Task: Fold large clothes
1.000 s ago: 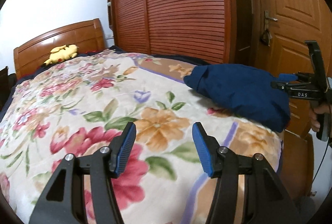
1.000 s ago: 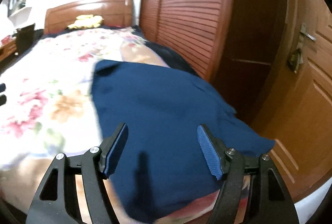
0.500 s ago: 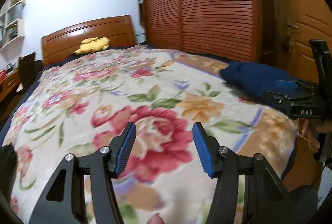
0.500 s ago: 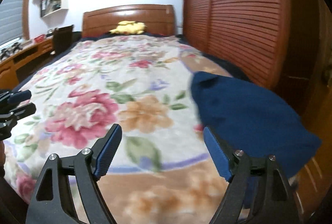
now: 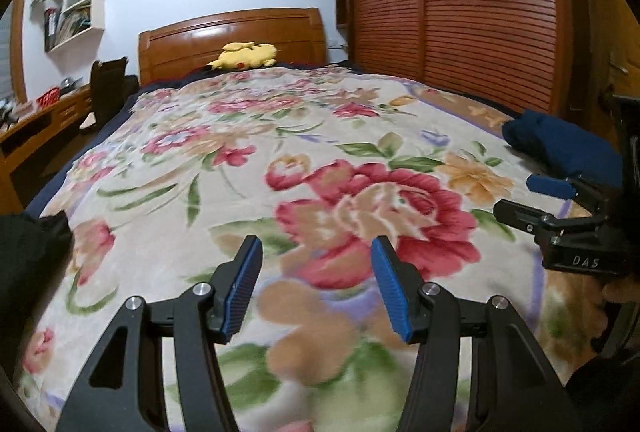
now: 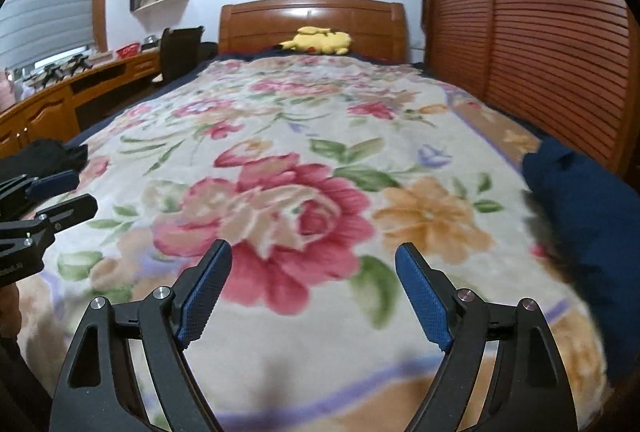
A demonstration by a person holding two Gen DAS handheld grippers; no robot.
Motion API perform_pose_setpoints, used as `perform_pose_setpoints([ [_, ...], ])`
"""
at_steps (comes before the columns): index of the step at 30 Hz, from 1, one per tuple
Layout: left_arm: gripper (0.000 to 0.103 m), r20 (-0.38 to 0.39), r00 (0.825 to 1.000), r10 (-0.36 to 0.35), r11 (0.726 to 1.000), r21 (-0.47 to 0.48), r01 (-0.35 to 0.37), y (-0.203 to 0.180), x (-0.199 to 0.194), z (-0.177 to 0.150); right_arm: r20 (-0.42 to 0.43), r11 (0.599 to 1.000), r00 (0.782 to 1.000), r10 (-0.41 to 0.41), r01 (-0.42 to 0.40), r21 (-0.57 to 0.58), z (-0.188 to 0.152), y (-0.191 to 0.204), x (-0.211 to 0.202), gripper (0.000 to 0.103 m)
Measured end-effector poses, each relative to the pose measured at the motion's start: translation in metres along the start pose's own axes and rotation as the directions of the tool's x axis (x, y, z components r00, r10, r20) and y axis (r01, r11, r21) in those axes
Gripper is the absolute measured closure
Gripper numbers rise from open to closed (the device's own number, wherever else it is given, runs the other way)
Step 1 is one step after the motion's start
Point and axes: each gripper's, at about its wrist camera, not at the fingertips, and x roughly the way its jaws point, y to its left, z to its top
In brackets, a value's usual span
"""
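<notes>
A folded navy garment [image 6: 584,199] lies at the right edge of the bed's floral blanket [image 6: 304,151]; it also shows in the left wrist view [image 5: 560,143]. A dark garment [image 6: 52,151] lies at the bed's left edge, also in the left wrist view [image 5: 28,252]. My left gripper [image 5: 316,284] is open and empty above the blanket's near end. My right gripper [image 6: 312,292] is open and empty above the large red flower. Each gripper shows at the other view's edge: the right one [image 5: 552,199], the left one [image 6: 52,195].
A wooden headboard [image 6: 312,19] with a yellow plush toy [image 6: 320,39] stands at the far end. A slatted wooden wardrobe [image 6: 540,31] runs along the right. A desk [image 6: 60,91] and a dark chair [image 6: 180,47] stand on the left.
Both grippers have swung left, away from the navy garment, and now face up the bed. The navy garment has slid to the right edge of both views.
</notes>
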Motion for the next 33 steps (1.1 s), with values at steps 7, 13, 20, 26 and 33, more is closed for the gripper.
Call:
perform_pose_setpoints([
  [7,0.047,0.082,0.991,0.109,0.993,-0.056,-0.104,0.039,-0.012,0.001,0.054,0.999,0.998,0.032,-0.031,-0.008,0.01,0.036,0.018,0.018],
  [13,0.047,0.128,0.981,0.149,0.985,-0.108,-0.135,0.064,-0.023,-0.001,0.14,0.998,0.989,0.046,-0.041,-0.043,0.016,0.059,0.015,0.018],
  [20,0.047,0.109,0.98,0.166,0.98,-0.125,-0.153,0.074,-0.022,-0.009,0.206,0.996,0.975,0.082,-0.073,-0.048,0.02,0.073,0.008,0.018],
  [26,0.047,0.105,0.976,0.191,0.978,-0.106,-0.18,0.072,-0.019,-0.012,0.213,0.994,0.972,0.104,-0.095,-0.05,0.021,0.082,0.01,0.018],
  [33,0.047,0.106,0.974,0.198,0.976,-0.109,-0.187,0.072,-0.019,-0.014,0.204,0.994,0.973,0.107,-0.101,-0.038,0.021,0.084,0.014,0.018],
])
